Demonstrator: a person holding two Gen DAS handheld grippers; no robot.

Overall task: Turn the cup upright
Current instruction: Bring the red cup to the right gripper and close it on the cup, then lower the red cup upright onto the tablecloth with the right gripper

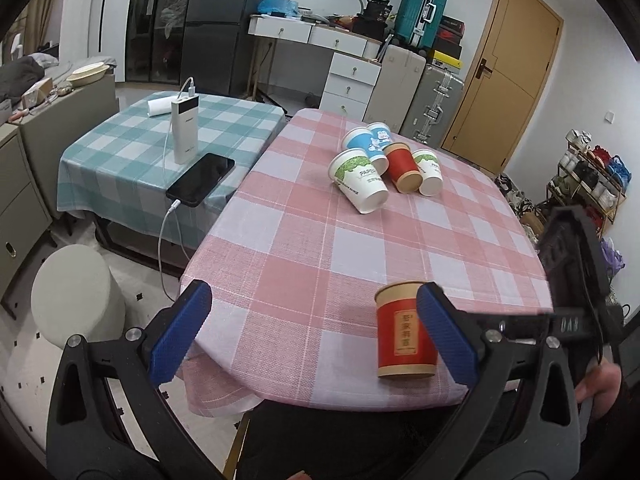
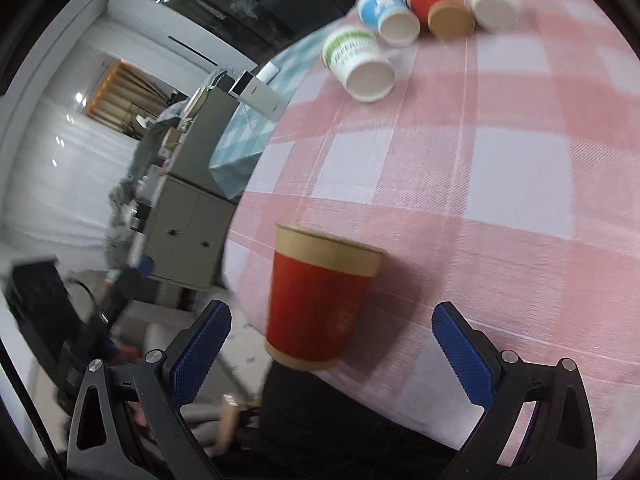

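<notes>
A red paper cup [image 1: 402, 334] with kraft bands stands rim up near the front edge of the pink checked table [image 1: 320, 220]. Its printed label reads the right way up. My left gripper [image 1: 314, 294] is open, and its right finger [image 1: 444, 332] covers the cup's right side. In the blurred right wrist view, the same red cup [image 2: 320, 300] stands just ahead of my open right gripper [image 2: 332, 314], left of centre. Neither blue pad touches it. Several other cups [image 1: 384, 166] lie on their sides at the far part of the table.
A blue checked table [image 1: 132, 144] at the left carries a power bank [image 1: 183, 130] and a phone [image 1: 201, 179] on a cable. A round stool [image 1: 76, 292] stands on the floor below. Suitcases [image 1: 424, 12], drawers and a door [image 1: 508, 64] line the back wall.
</notes>
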